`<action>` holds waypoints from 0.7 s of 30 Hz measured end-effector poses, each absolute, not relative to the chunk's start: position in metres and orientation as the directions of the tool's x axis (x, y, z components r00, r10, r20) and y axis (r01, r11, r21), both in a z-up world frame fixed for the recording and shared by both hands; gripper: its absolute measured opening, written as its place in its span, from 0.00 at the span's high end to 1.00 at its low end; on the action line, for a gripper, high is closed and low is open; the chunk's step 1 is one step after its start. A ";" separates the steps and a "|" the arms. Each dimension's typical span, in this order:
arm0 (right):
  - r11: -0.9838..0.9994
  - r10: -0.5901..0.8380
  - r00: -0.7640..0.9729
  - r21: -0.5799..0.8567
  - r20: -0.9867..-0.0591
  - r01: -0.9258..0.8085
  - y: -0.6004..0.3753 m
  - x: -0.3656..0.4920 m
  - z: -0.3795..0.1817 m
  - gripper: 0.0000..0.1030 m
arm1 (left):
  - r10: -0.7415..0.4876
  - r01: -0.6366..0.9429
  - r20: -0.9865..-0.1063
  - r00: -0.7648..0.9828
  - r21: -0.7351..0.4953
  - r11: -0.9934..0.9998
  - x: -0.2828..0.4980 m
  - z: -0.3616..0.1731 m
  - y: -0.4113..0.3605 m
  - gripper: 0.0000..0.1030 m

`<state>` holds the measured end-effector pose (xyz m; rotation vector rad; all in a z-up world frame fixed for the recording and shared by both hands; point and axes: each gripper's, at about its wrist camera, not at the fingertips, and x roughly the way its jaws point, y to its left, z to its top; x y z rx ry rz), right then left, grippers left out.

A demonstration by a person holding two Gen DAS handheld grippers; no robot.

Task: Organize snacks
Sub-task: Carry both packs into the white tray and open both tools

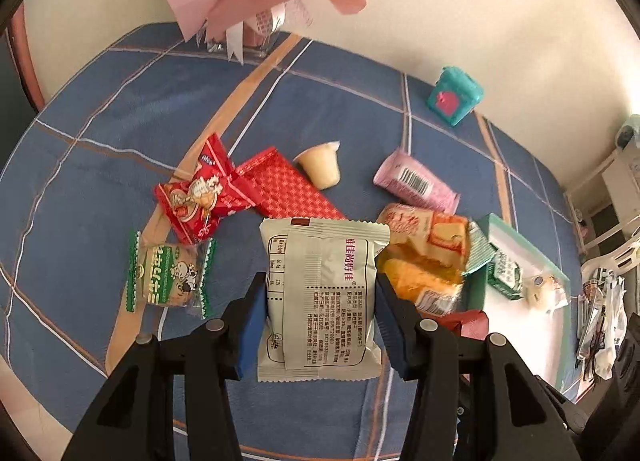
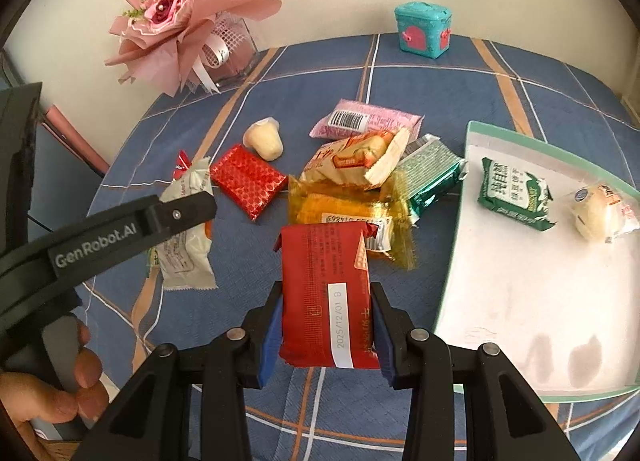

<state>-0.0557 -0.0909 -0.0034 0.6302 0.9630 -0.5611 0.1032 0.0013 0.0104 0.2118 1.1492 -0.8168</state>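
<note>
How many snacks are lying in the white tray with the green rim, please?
2: a green-and-white foil packet toward the tray's far left, and a pale round bun in clear wrap at its far right. None seems hidden.

Readable markings:
- black plastic arm of the left gripper [image 2: 100, 237], left of the red foil packet: "GenRobot.AI".
- red foil packet [image 2: 326, 293], white strip: "2025/12/01 B".
- pink wrapper [image 2: 366, 121] beyond the red foil packet: barcode, digits illegible.
</note>
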 end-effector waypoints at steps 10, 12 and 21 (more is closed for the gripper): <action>0.663 -0.184 0.461 0.237 -0.868 0.710 -0.107 -0.078 0.009 0.59 | -0.518 0.689 -0.841 0.159 -0.282 0.668 0.078 0.023 -0.021 0.49; 0.652 -0.188 0.458 0.238 -0.869 0.720 -0.113 -0.085 0.011 0.59 | -0.527 0.696 -0.837 0.149 -0.290 0.656 0.071 0.024 -0.028 0.49; 0.589 -0.217 0.431 0.234 -0.876 0.773 -0.141 -0.120 0.012 0.59 | -0.542 0.747 -0.835 0.093 -0.301 0.592 0.025 0.024 -0.064 0.49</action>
